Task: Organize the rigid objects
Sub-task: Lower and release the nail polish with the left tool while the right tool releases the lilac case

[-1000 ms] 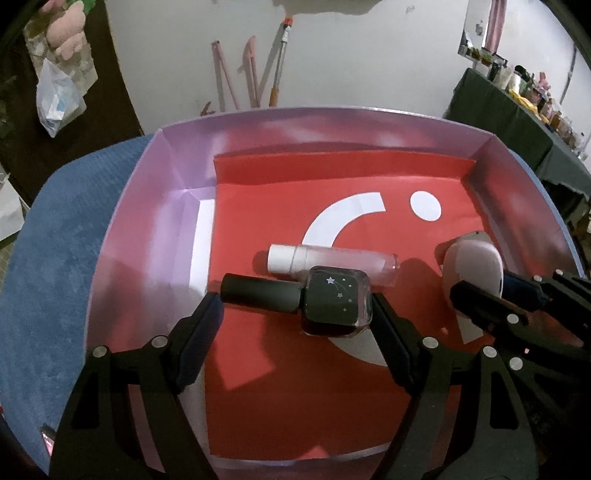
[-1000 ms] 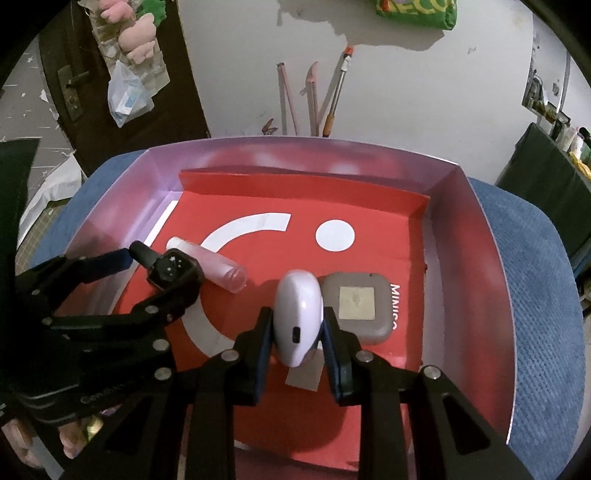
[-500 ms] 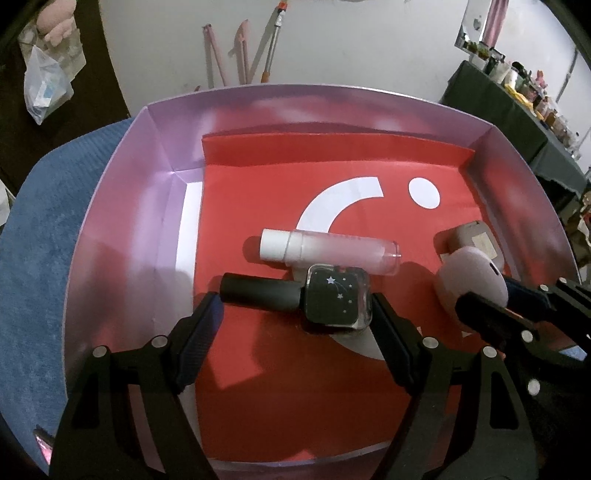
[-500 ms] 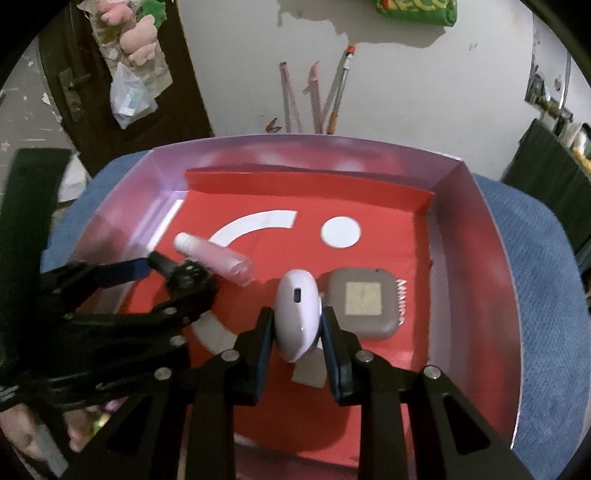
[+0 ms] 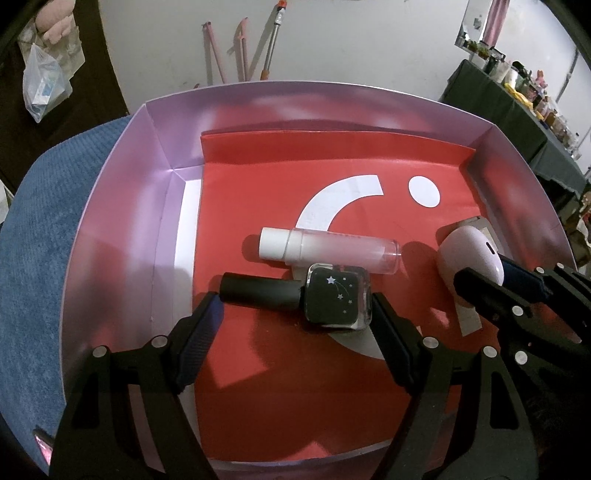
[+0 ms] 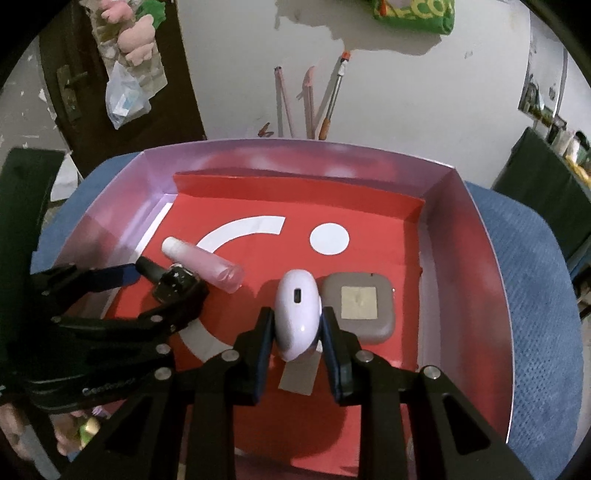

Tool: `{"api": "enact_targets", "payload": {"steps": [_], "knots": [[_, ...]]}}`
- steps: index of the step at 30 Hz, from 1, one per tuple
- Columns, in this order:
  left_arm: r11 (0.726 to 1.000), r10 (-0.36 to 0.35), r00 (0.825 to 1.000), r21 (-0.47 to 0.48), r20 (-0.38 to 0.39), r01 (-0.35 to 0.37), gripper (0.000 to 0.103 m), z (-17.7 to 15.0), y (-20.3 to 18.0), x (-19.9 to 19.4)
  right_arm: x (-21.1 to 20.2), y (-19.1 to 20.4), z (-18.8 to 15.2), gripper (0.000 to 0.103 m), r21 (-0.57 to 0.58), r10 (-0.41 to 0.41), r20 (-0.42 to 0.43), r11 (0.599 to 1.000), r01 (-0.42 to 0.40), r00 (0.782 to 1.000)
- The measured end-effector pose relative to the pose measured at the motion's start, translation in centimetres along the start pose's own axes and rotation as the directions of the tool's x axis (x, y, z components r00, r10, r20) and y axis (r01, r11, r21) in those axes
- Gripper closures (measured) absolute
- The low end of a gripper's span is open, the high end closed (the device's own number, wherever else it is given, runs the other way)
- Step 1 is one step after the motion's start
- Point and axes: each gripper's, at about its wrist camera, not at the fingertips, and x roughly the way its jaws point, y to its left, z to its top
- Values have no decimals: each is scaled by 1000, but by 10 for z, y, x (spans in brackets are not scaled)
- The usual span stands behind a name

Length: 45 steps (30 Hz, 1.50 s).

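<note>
A white arc-and-dot logo marks the red liner (image 6: 369,280) of the box. On the wall beyond the liner, a green pack (image 6: 413,14) carries yellow letters, partly cut off, reading "CCO". Raised lettering on the left gripper (image 6: 170,286) begins "Gen"; the rest is unclear. On the liner, white stars decorate the nail polish bottle (image 5: 336,295), and faint pink print on the clear tube (image 5: 332,251) is illegible.

a lived-in home room: plush toys (image 6: 127,33) hang on a dark door (image 6: 70,92), broom handles (image 6: 334,99) lean against a stained wall (image 6: 406,122).
</note>
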Motion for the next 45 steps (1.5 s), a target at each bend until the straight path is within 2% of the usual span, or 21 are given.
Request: {"api": "enact_targets", "payload": {"steps": [9, 13, 26, 29, 34, 35, 40, 42, 45], "knots": [[1000, -17, 1000, -13, -10, 17, 24, -1, 1, 0, -4, -1, -1, 74, 10, 26, -3, 1000, -26, 1000], [1000, -11, 1000, -9, -11, 11, 24, -2, 0, -1, -10, 0, -1, 55, 3, 28, 16, 1000, -28, 999], [1000, 10, 1000, 12, 20, -10, 24, -6, -8, -13, -34, -2, -5, 46, 35, 59, 67, 997, -62, 996], [1000, -3, 1000, 3, 25, 3, 24, -10, -6, -18, -43, -3, -6, 39, 40, 65, 87, 997, -68, 994], [1000, -22, 999, -4, 33, 22, 24, -16, -3, -26, -58, -3, -10, 35, 47, 82, 115, 995, -88, 990], [1000, -29, 999, -6, 37, 29, 23, -17, -3, -28, -62, -3, -11, 32, 47, 87, 122, 995, -93, 989], [998, -69, 994, -5, 86, 70, 15, -19, -3, -48, -76, -3, -16, 29, 56, 107, 155, 992, -117, 982], [999, -52, 992, 1, 112, 52, 2, -22, -3, -56, -82, -4, -18, 26, 60, 113, 167, 990, -125, 979], [999, -33, 989, 8, 141, 32, 2, -24, -4, -64, -90, -3, -22, 22, 60, 123, 185, 989, -136, 975]]}}
